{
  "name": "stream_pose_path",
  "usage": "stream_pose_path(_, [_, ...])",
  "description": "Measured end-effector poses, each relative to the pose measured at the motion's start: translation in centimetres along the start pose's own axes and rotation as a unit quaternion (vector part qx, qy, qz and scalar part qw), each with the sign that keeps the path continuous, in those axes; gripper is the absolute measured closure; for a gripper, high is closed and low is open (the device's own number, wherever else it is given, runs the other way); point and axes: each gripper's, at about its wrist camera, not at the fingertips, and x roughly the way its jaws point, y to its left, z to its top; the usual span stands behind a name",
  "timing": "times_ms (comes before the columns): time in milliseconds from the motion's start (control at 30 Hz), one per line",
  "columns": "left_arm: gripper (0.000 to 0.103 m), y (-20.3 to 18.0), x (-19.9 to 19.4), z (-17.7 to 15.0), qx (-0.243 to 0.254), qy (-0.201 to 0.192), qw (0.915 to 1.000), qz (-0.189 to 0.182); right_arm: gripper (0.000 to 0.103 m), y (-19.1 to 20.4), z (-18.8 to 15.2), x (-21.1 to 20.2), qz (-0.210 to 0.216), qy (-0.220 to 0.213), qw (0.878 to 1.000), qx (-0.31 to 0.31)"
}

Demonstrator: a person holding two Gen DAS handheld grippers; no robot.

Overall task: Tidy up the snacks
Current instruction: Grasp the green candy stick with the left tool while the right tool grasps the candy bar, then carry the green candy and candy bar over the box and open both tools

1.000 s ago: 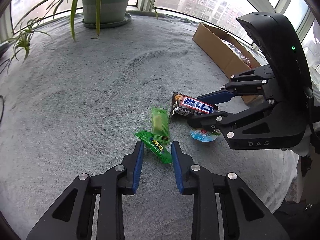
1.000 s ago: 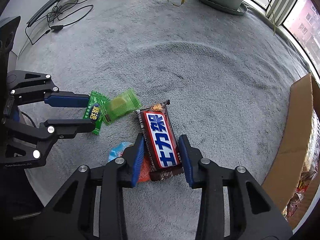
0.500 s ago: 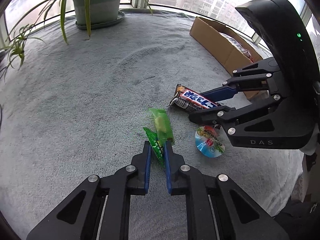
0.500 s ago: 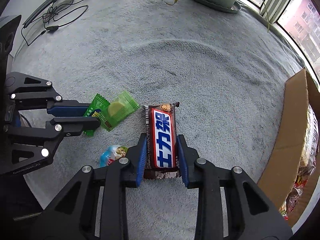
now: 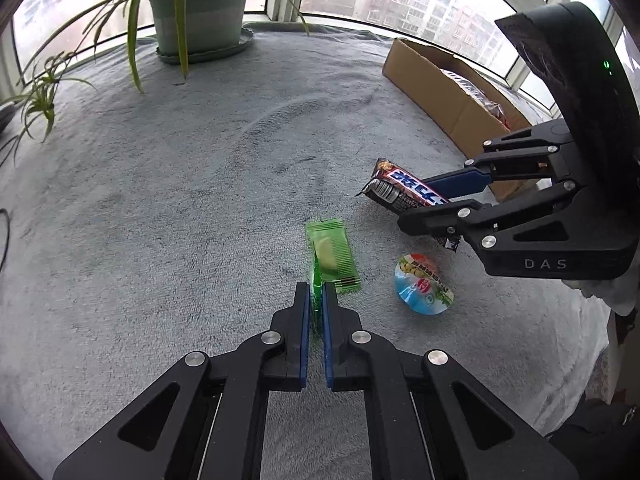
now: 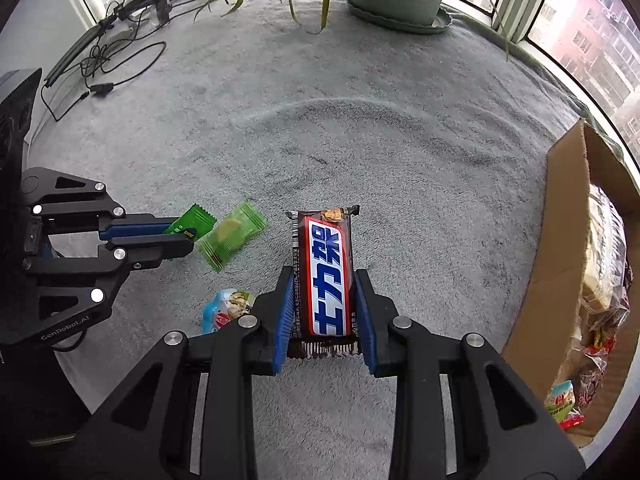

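- Right gripper (image 6: 322, 312), right wrist view: blue pads closed on both long edges of the chocolate bar (image 6: 323, 276), label facing up, far end projecting forward past the fingertips, bar lifted off the grey blanket (image 6: 360, 140).
- Left gripper (image 5: 316, 300), left wrist view: pads nearly together, pinching the dark green sachet (image 5: 316, 280) edge-on, so only a thin green sliver shows.
- Right wrist view alone shows that sachet's (image 6: 191, 222) flat face and printed label, clamped between the left gripper's (image 6: 184, 240) fingertips.
- Light green candy packet (image 5: 332, 256) lies flat on the blanket, just beyond the left fingertips; the sachet's tip overlaps its near edge.
- Round jelly cup (image 5: 423, 289) rests on the blanket between the two grippers; in the right wrist view it is partly hidden behind the right gripper's left finger.
- Left wrist view shows the right gripper (image 5: 436, 204) reaching in from the right, tilted slightly downward.
- Cardboard box (image 6: 568, 248), holding other wrapped snacks, stands at the blanket's right edge.
- Potted plant (image 5: 200, 12) stands by the window.
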Motion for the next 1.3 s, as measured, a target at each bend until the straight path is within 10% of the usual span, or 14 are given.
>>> stream_pose_path(800, [0.099, -4.5, -5.9, 9.3, 0.018, -0.114, 0.9915, -0.059, 0.073, -15.5, -4.5, -14.9, -0.099, -0.146, 0.972, 0.157])
stream_pose_path(1300, [0.099, -14.1, -0.7, 13.5, 0.078, -0.076, 0.9857, -0.129, 0.073, -24.9, -4.8, -14.3, -0.13, -0.153, 0.957, 0.21])
